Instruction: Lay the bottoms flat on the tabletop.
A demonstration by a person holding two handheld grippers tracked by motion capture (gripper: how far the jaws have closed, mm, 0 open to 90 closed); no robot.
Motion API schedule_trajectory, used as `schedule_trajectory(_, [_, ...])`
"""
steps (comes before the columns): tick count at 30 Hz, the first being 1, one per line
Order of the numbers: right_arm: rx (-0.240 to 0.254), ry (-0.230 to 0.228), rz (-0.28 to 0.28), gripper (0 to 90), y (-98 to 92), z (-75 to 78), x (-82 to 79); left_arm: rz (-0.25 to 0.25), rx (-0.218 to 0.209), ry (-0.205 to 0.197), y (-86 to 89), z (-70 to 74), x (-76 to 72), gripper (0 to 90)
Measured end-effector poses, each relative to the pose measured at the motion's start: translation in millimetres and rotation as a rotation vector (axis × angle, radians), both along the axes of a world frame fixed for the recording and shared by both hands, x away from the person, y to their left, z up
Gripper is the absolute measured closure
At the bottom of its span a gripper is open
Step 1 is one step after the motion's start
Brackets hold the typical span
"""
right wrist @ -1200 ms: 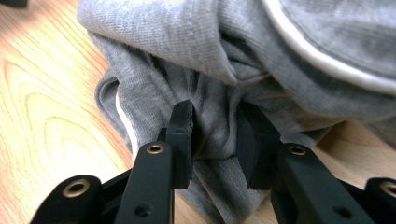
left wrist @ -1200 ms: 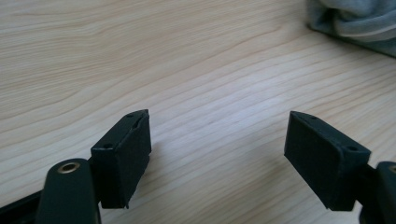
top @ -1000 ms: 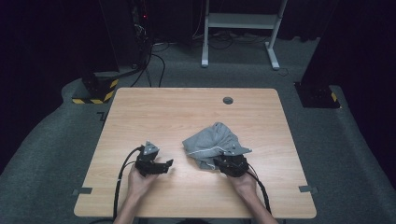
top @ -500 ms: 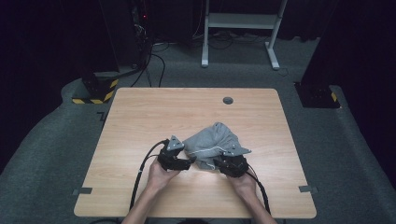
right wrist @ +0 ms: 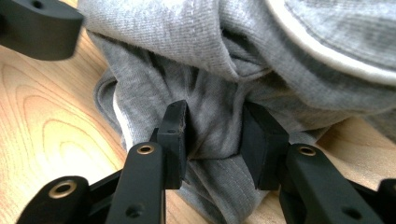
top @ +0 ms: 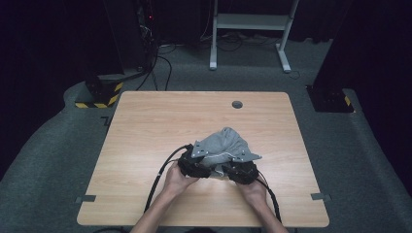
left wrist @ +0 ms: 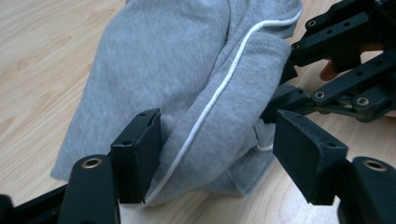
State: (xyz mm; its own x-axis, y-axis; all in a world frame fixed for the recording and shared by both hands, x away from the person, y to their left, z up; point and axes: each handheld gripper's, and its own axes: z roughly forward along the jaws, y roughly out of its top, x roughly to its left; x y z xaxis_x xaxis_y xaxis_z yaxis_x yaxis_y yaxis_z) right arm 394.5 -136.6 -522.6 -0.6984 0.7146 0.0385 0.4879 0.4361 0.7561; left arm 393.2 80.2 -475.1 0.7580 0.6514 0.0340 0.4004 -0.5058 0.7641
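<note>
Closing in from about nine o'clock of the cloth, the left gripper point(top: 194, 166) has come up against the near-left flank of the grey garment point(top: 224, 148), which lies bunched in a heap on the wooden table point(top: 145, 126), a little toward the near edge and right of centre. In the left gripper view its jaws stand apart with a thick fold of the garment, edged by white piping point(left wrist: 224, 84), between them; one pad touches the cloth while the other stands clear of it, so nothing is clamped yet, though the jaws have just been closing. Further right, at roughly five o'clock of the heap, the right gripper point(top: 241, 171) is clamped on a pinch of the garment's lower fold: in the right gripper view the cloth is squeezed into a narrow waist between the two pads point(right wrist: 173, 135).

The step in hand looks like taking a second hold, so that both hands can lift or spread the garment. The next move likely calls for the left jaws to finish closing on that piped fold, gathering one edge and not the whole bundle, while the right grip holds firm.
</note>
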Motion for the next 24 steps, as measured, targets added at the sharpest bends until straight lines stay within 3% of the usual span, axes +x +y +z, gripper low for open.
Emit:
schedule_trajectory(5, [0.001,-0.001,0.0,62.8,0.0,-0.1,0.0,0.003,0.048,-0.03,-2.7,0.0,2.1,46.5])
schedule_trajectory(8, [0.0,-0.001,0.0,62.8,0.0,0.0,-0.1,0.008,0.054,-0.023,-1.7,-0.9,4.4,52.7])
schedule_trajectory(10, [0.0,0.0,0.0,62.8,0.0,0.0,0.0,0.016,0.026,0.005,1.6,-1.1,7.4,60.3])
schedule_trajectory(15, [0.001,0.001,0.0,62.7,0.0,0.0,0.0,0.035,0.03,-0.012,2.7,-0.5,8.4,71.2])
schedule_trajectory(21, [0.0,0.0,0.0,62.8,0.0,0.0,0.0,0.051,-0.002,-0.025,6.7,2.6,9.7,78.8])
schedule_trajectory(24, [0.001,0.001,0.0,62.8,0.0,0.0,0.0,0.091,-0.029,-0.023,14.1,5.5,12.4,79.9])
